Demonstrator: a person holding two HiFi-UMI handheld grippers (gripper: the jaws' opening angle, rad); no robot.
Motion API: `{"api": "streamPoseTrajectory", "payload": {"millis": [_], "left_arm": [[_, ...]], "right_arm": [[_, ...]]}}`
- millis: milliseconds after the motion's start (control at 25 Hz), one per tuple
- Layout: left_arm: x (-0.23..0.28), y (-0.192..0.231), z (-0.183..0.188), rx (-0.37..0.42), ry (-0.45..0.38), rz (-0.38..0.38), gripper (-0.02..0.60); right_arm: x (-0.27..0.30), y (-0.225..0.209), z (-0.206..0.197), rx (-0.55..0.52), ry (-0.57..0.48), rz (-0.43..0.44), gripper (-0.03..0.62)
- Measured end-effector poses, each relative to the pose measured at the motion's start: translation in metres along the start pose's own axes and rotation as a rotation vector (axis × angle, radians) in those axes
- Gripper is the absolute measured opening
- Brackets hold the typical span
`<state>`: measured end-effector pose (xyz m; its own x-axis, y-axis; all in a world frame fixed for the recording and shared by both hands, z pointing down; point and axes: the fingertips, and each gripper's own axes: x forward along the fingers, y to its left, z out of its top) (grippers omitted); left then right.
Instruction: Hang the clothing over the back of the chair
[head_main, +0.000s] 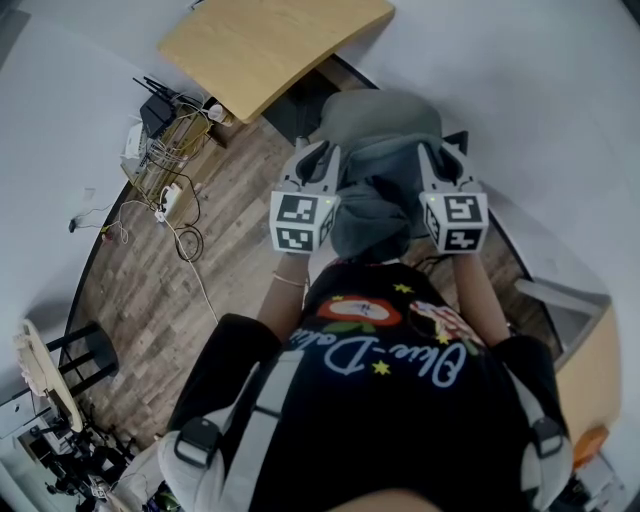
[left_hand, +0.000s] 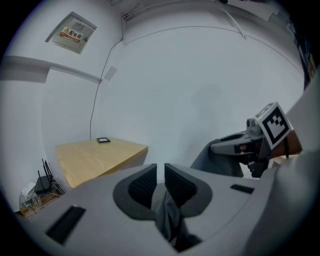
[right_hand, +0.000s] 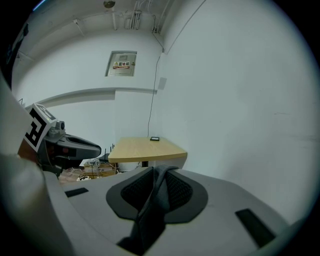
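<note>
1. Two grippers are held side by side at the middle of the head view, left gripper (head_main: 315, 152) and right gripper (head_main: 440, 152), with the grey clothing (head_main: 372, 205) bunched between and below them.
2. Floor: brown wood planks (head_main: 150, 300), bounded by white walls (left_hand: 200, 90); a framed notice (left_hand: 72, 31) hangs high on the wall, and a thin cable runs down from near it.
3. Furniture: a light wooden table (head_main: 270, 40) stands ahead, with a small dark device (left_hand: 103, 140) lying flat near its far edge; a second pale table (head_main: 590, 375) sits at the person's right; a black stool (head_main: 85, 355) stands at lower left.
4. Clutter: a router and wire rack (head_main: 160, 125) sit against the wall beside the first table; loose cords (head_main: 185, 240) trail from them across the planks.
5. Left gripper: the jaws are nearly closed and clenched on a hanging fold of the clothing.
6. Right gripper: the pads stand somewhat wider apart; a fold of the clothing rises between them and laps over their top, lying there rather than being clamped.
7. Chair: a rounded grey-green shape (head_main: 380, 115) sits just beyond the grippers; whether it is the chair back or more cloth cannot be told.
8. Edges: the first table's corner lies close behind that shape; the second table's edge is near the person's right arm.
9. Open room: bare planks lie to the person's left, between the cords and the stool.
</note>
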<state>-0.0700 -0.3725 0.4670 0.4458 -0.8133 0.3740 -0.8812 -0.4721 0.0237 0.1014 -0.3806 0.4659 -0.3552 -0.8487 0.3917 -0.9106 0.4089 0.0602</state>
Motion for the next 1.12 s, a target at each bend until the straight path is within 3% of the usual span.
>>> {"api": "streamPoseTrajectory", "payload": {"millis": [520, 800, 1120], "left_arm": [[-0.009, -0.014, -0.008, -0.005, 0.020, -0.003, 0.028], [-0.009, -0.019, -0.009, -0.004, 0.019, -0.005, 0.028], [-0.012, -0.029, -0.007, -0.003, 0.016, -0.019, 0.028]], "right_arm": [[-0.014, 0.004, -0.036, -0.038, 0.175, 0.068, 0.102], [-0.022, 0.002, -0.045, -0.032, 0.245, 0.047, 0.110], [-0.036, -0.010, -0.042, -0.025, 0.242, -0.006, 0.110]]}}
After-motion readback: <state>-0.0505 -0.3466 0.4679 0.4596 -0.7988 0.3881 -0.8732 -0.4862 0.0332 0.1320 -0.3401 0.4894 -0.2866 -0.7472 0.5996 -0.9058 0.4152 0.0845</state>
